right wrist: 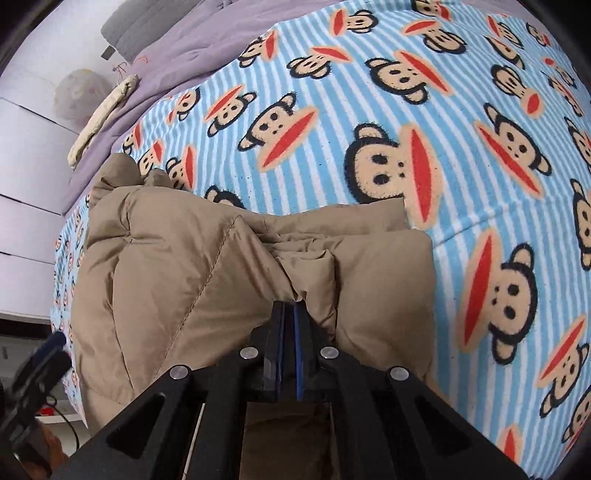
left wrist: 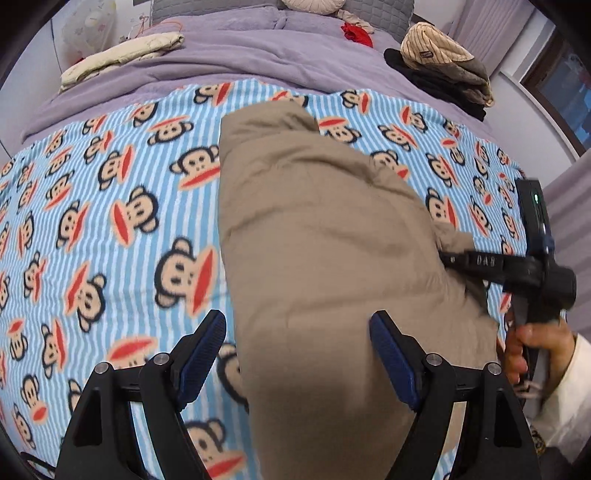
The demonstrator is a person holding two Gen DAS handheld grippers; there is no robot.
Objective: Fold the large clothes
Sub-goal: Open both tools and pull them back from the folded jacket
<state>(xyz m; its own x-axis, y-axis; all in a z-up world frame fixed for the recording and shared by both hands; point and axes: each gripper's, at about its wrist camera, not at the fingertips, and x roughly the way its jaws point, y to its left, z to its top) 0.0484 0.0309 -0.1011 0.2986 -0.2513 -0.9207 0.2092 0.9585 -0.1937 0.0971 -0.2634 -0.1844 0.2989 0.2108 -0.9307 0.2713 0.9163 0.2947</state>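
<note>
A tan padded jacket (left wrist: 317,229) lies folded into a long bundle on a blue-striped monkey blanket (left wrist: 110,221). My left gripper (left wrist: 298,321) hovers open over the jacket's near end; its left finger is above the blanket, its right finger above the jacket, and nothing is pinched. In the left wrist view my right gripper (left wrist: 448,258) reaches in from the right, held by a hand in a white sleeve (left wrist: 532,350). In the right wrist view it (right wrist: 290,306) is shut on a bunched fold of the jacket (right wrist: 184,280), near the garment's edge.
The purple bedspread (left wrist: 258,55) carries a folded cream garment (left wrist: 122,55) at the back left and a pile of striped beige and dark clothes (left wrist: 439,66) at the back right. A red item (left wrist: 356,33) lies near the grey pillows. Wide blanket (right wrist: 443,147) spreads beyond the jacket.
</note>
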